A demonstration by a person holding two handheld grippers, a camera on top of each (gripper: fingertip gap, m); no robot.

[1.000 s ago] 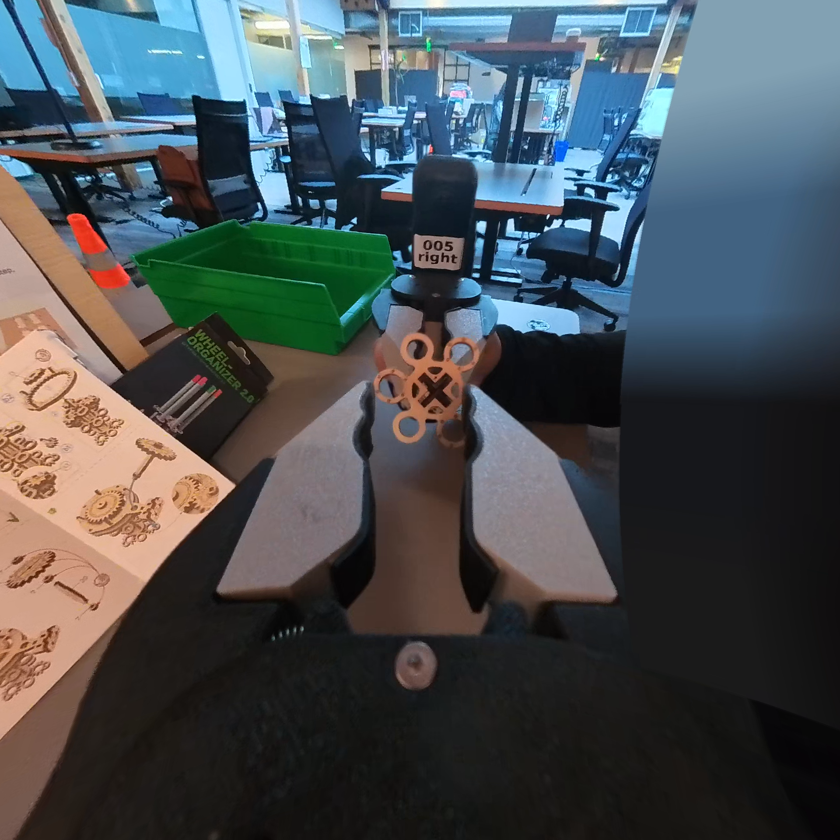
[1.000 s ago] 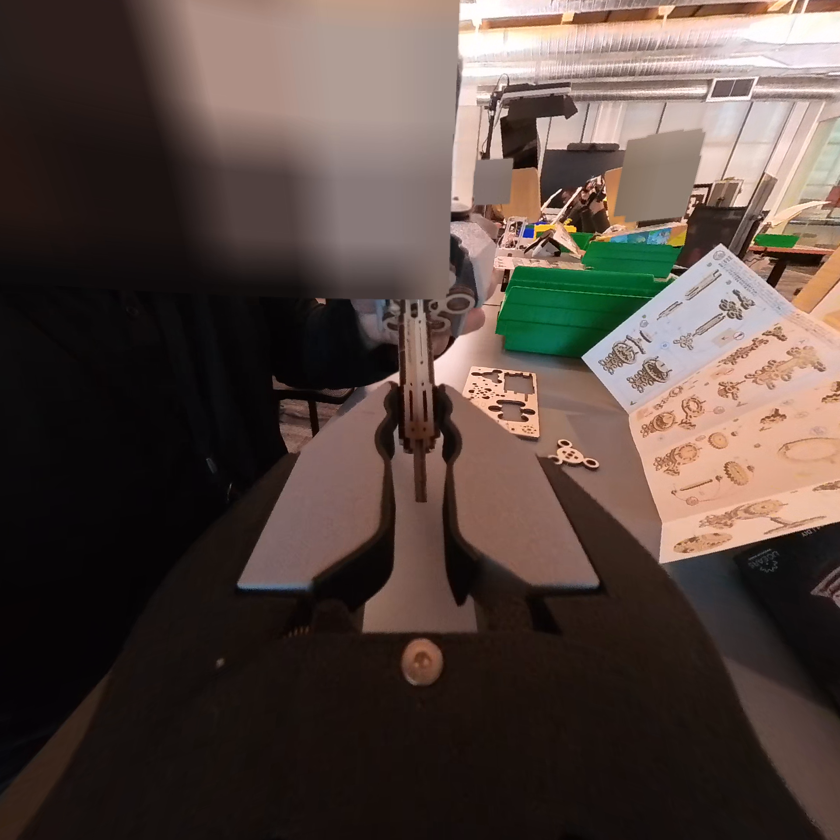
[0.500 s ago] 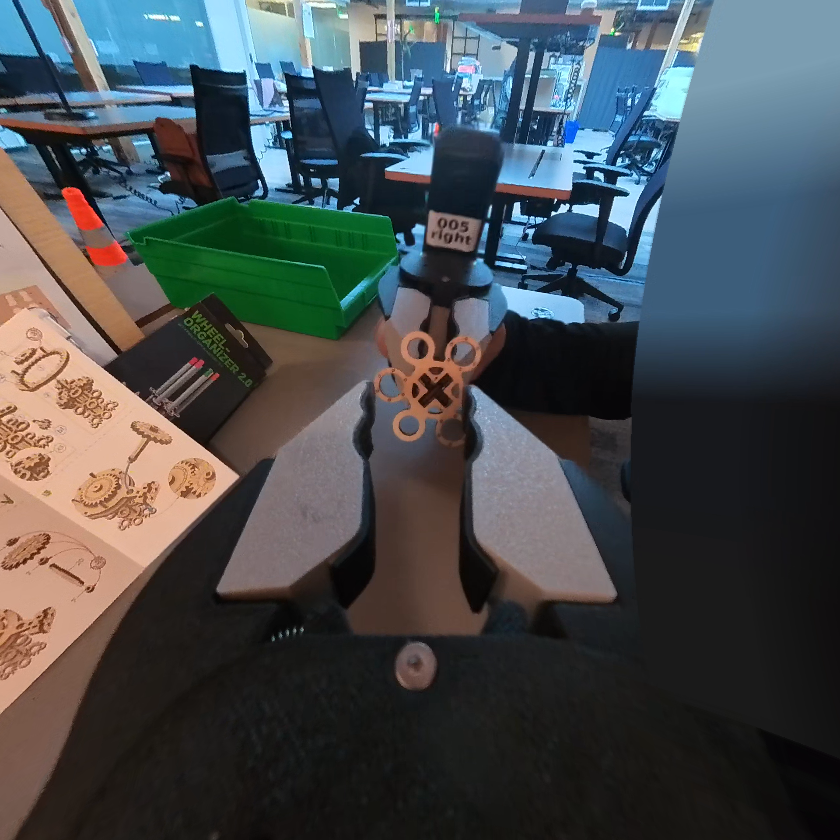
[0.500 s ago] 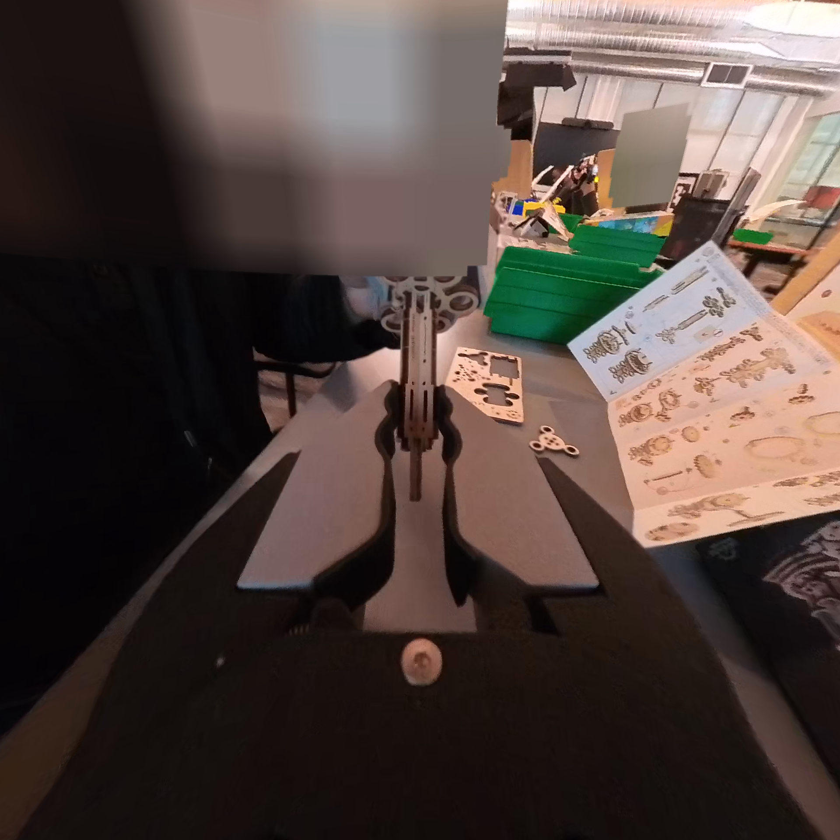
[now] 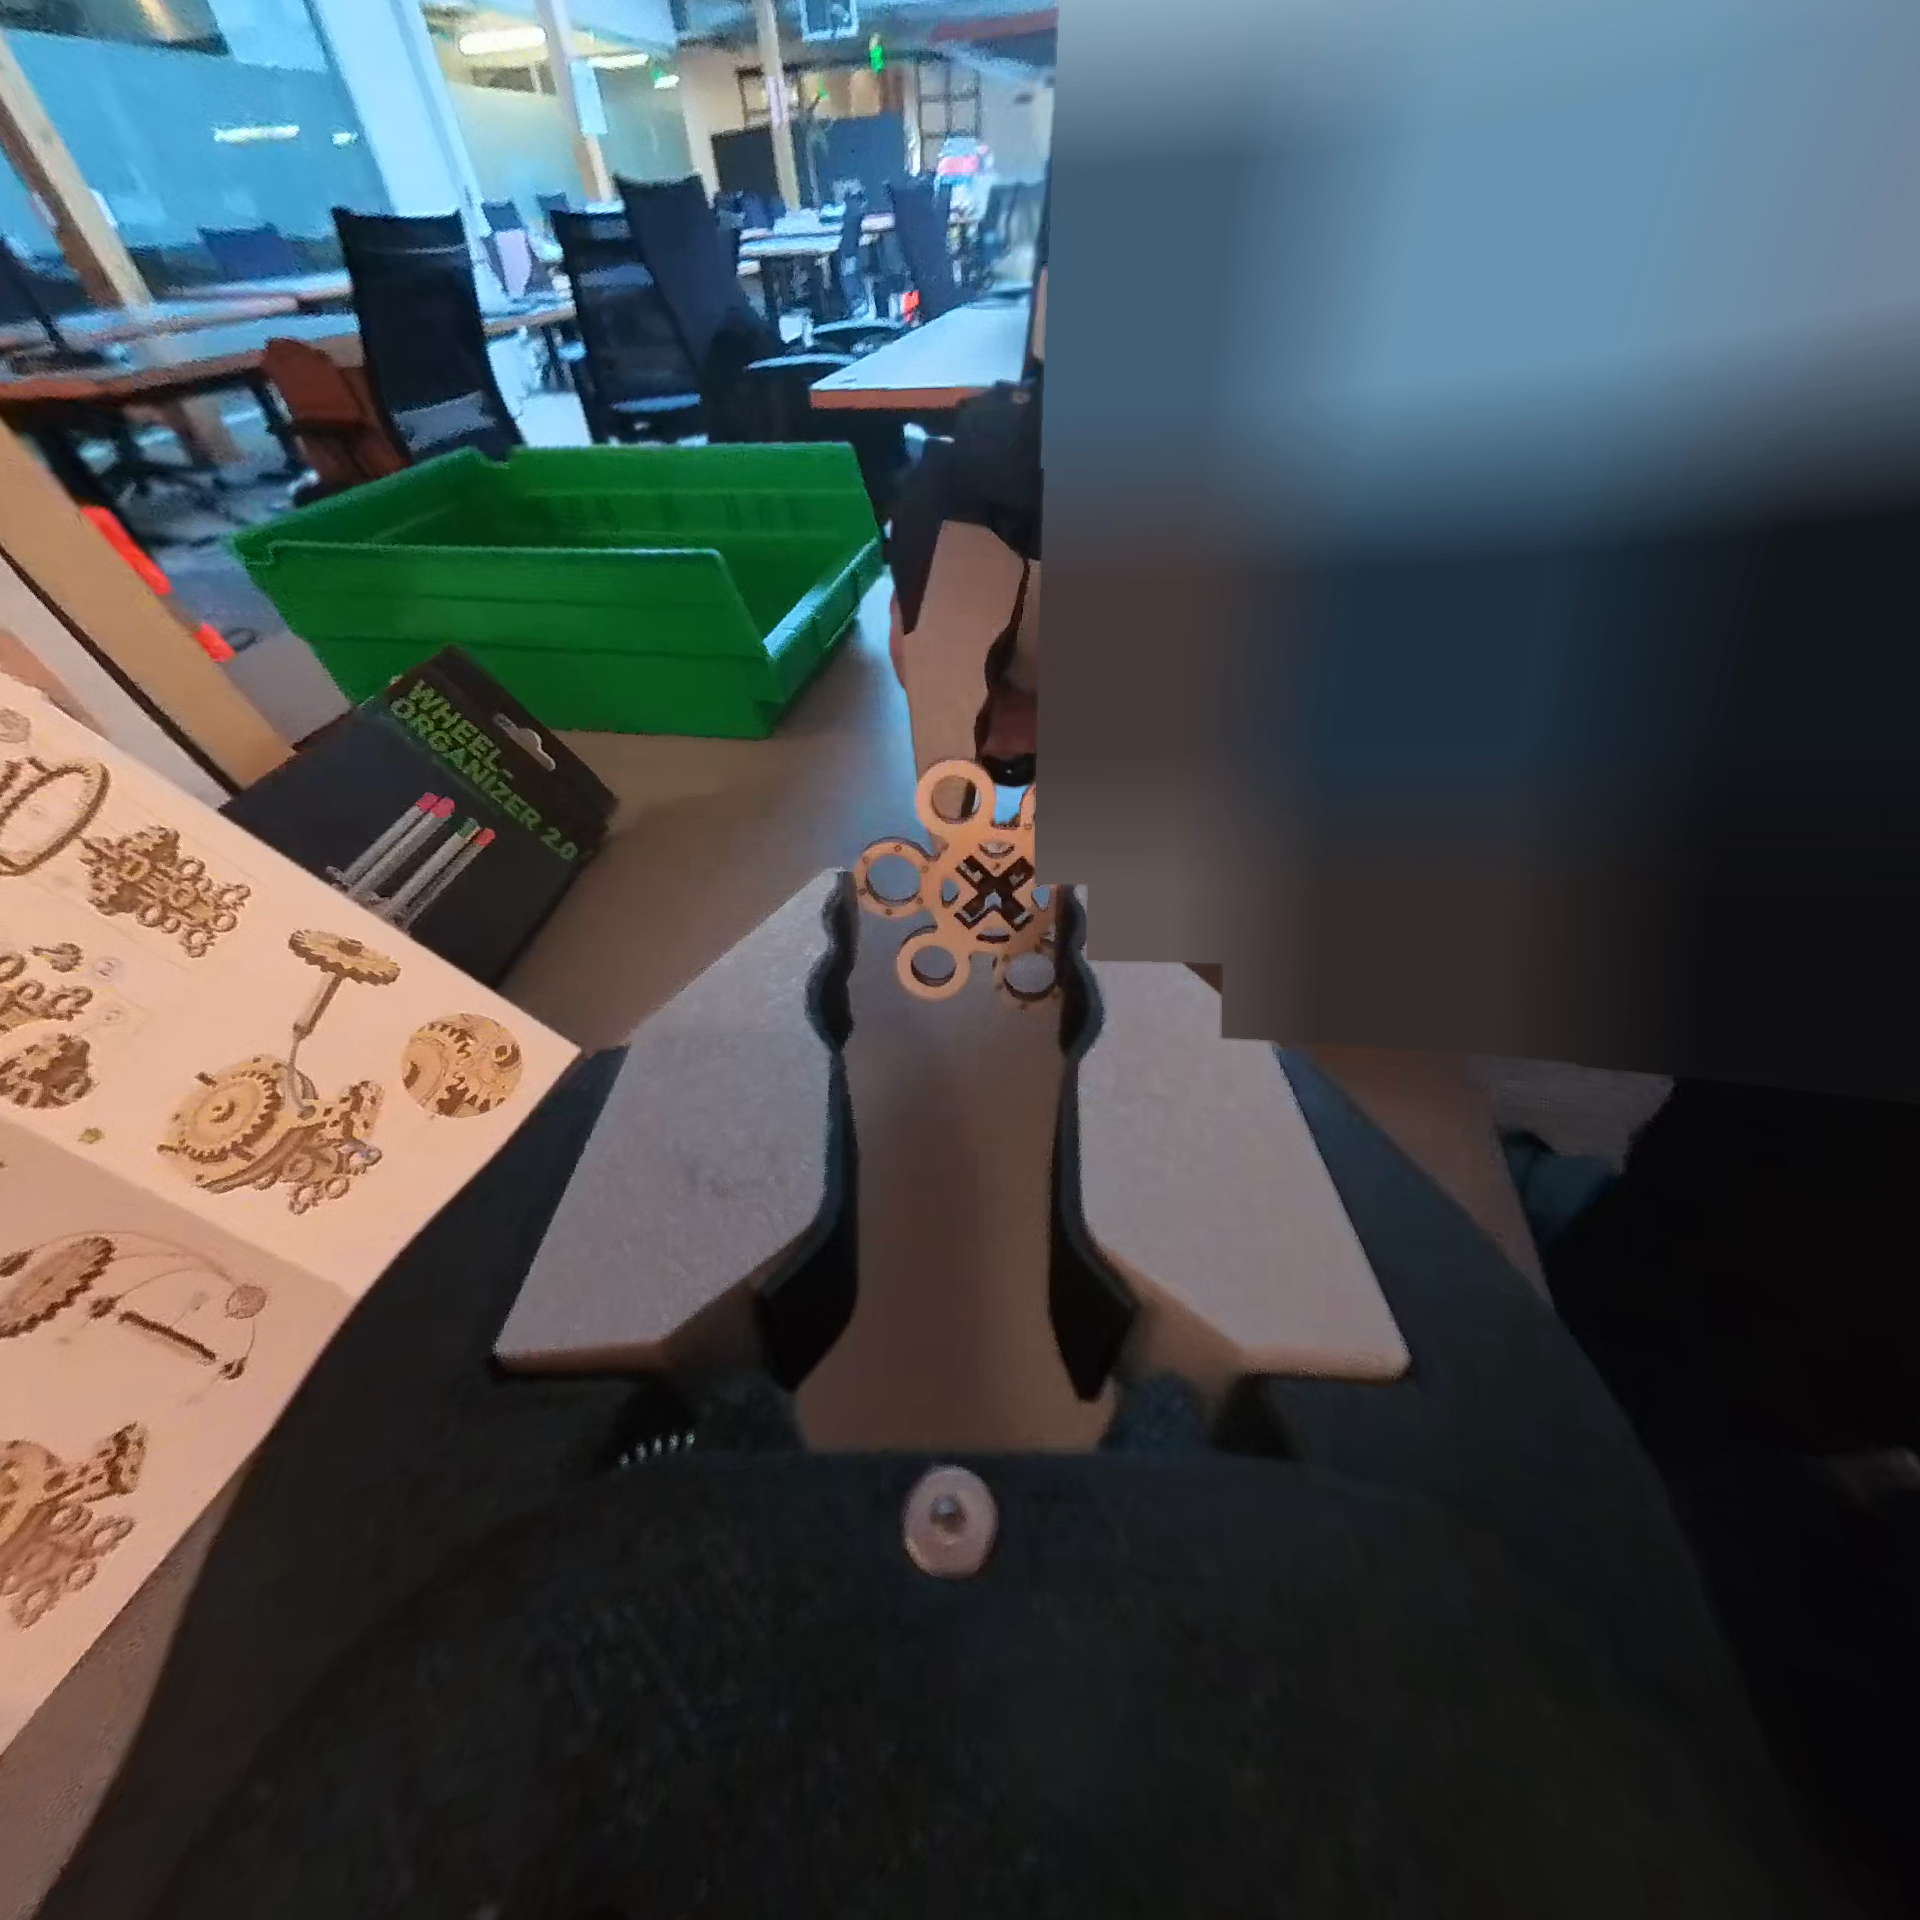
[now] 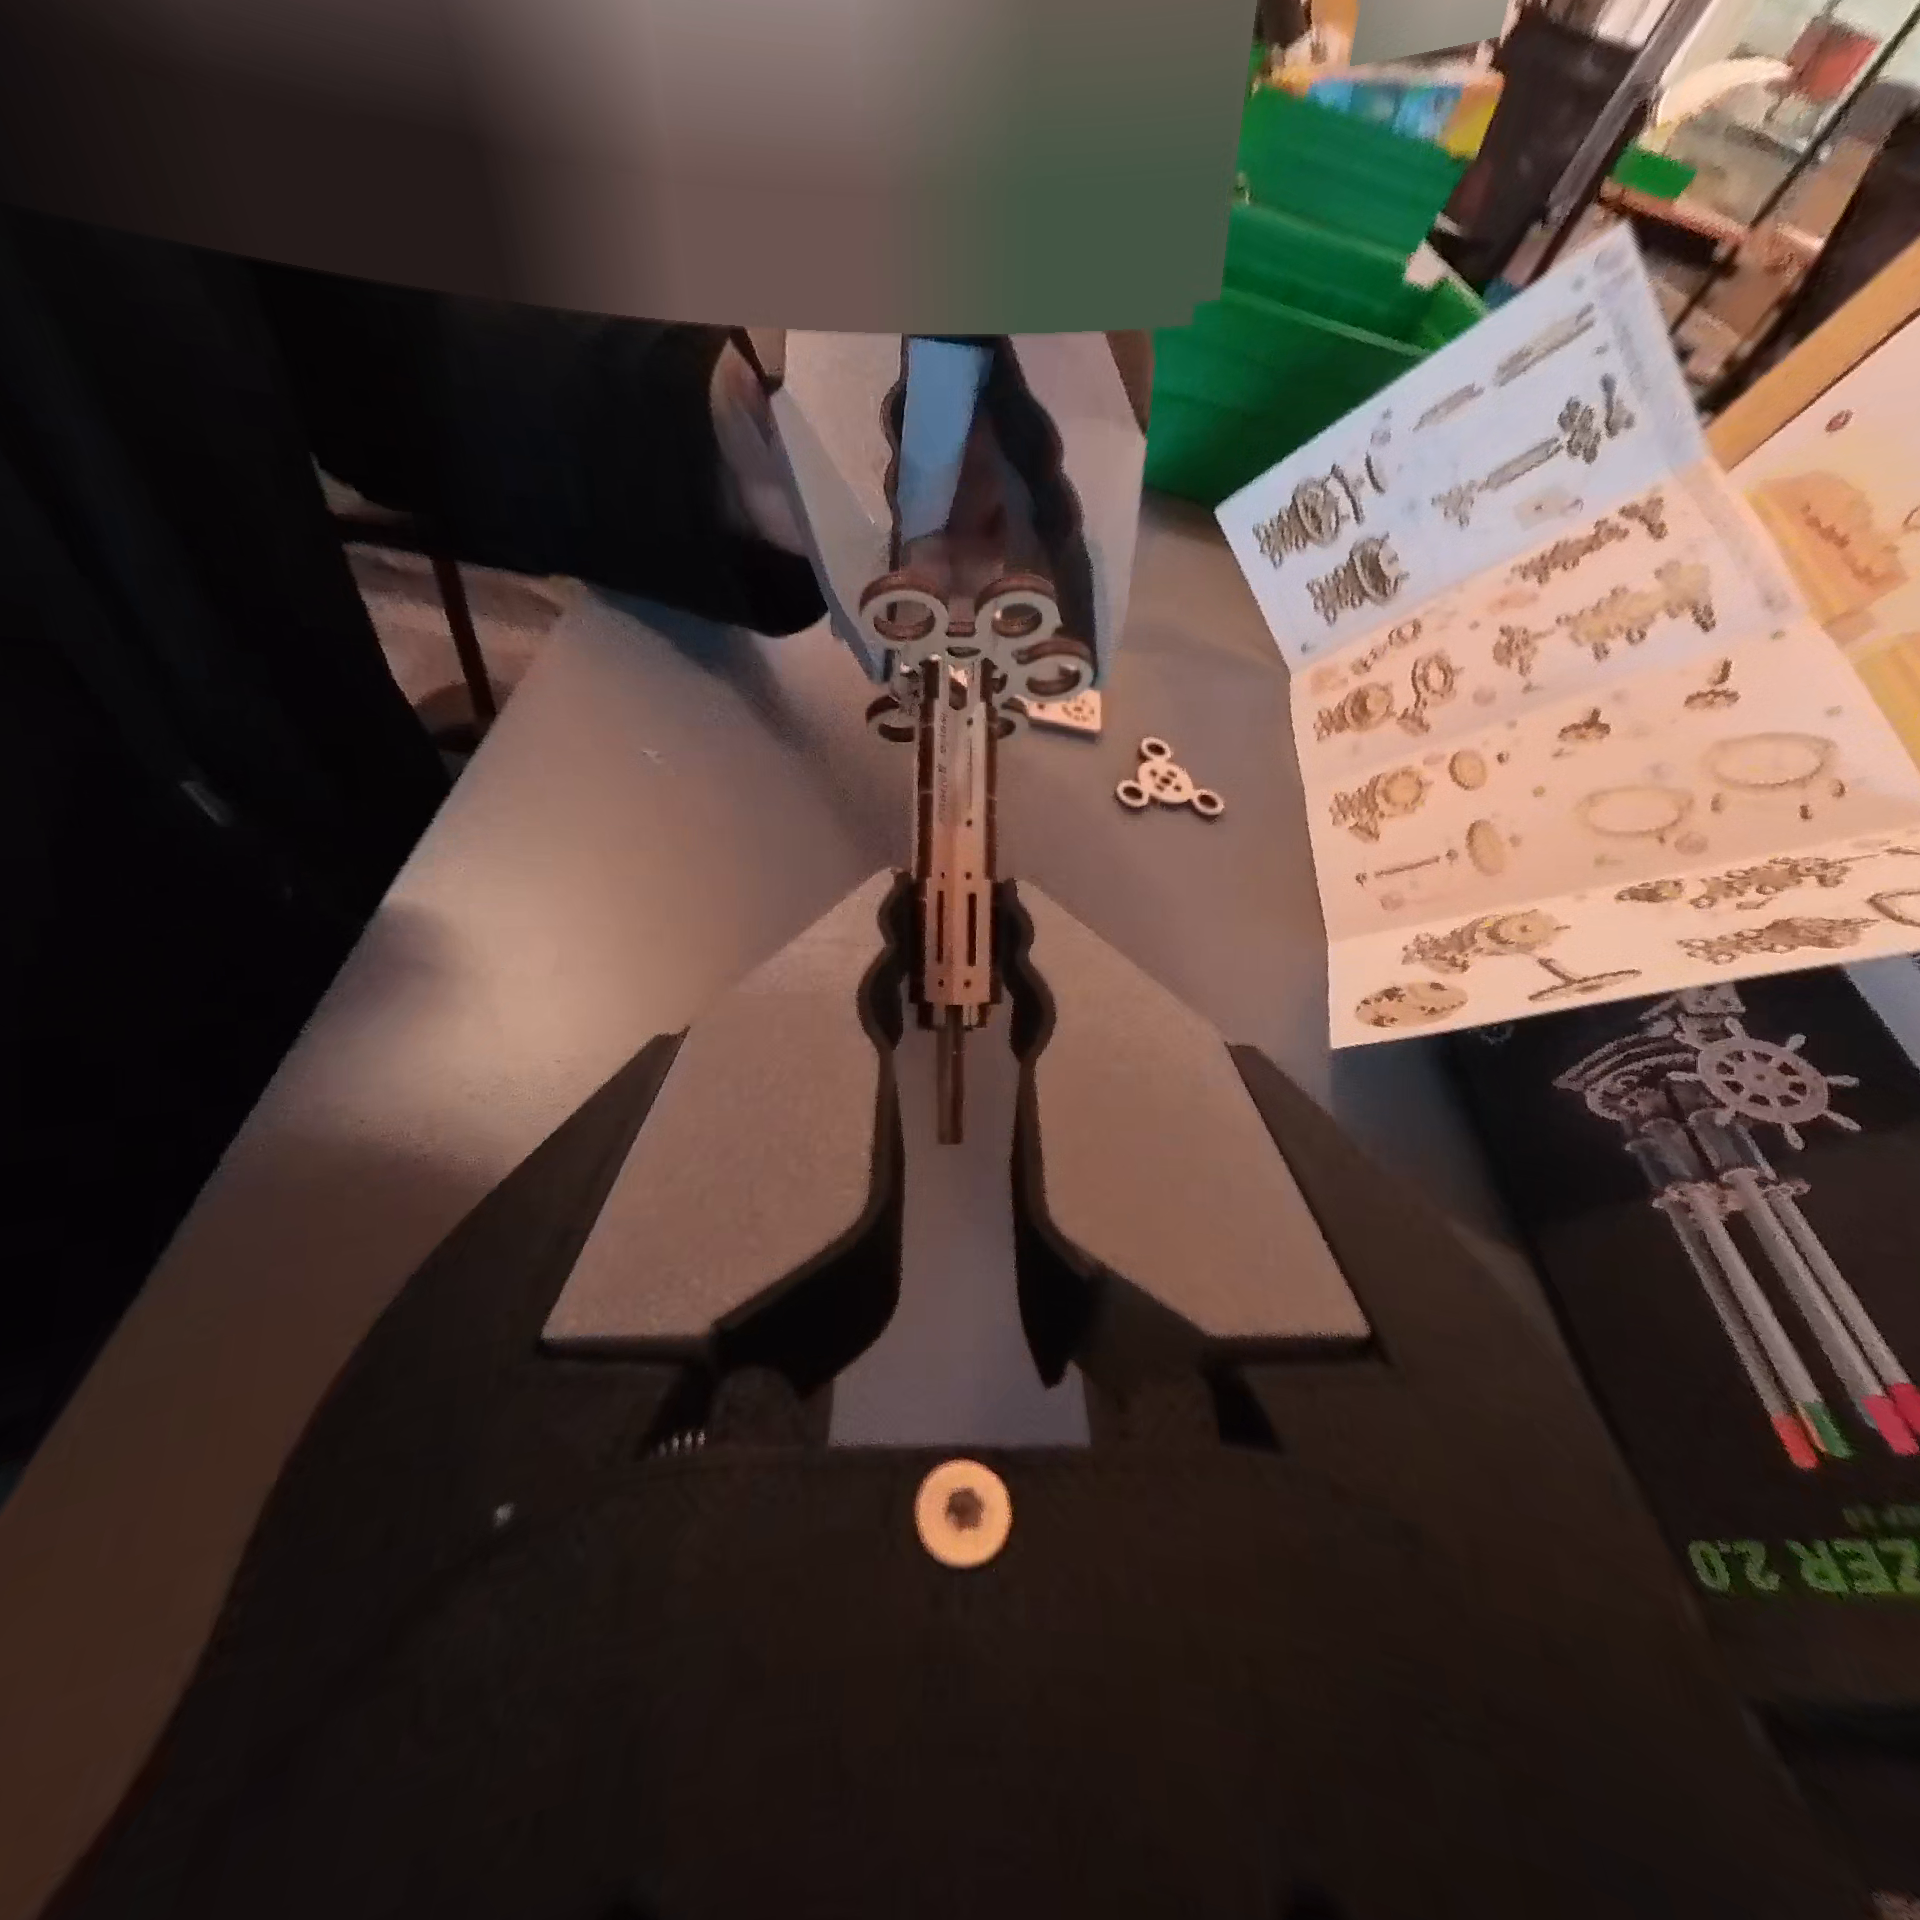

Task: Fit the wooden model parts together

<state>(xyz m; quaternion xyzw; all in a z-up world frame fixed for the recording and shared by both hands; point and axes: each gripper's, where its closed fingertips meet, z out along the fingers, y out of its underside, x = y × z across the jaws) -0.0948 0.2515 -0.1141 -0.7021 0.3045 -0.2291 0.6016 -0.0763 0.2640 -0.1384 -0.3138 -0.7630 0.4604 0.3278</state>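
Observation:
My left gripper is shut on a flat wooden ring piece with several round loops and a cross-shaped hole. My right gripper is shut on a slim slotted wooden shaft. The shaft's far end meets the middle of the ring piece, which the left gripper holds facing me above the grey table. In the left wrist view one finger of the right gripper shows beyond the ring piece; the rest is behind a blurred patch.
A loose three-ring wooden part lies on the table to the right of the shaft. An unfolded instruction sheet and a black box lie at the right. A green bin stands behind. A person's dark sleeve is at the left. Across from one pair of fingers to the other is roughly 4 centimetres.
The two grippers have come closer together and the shaft tip now sits at the ring piece's centre. The right wrist view has tipped down toward the table. Both grips are unchanged.

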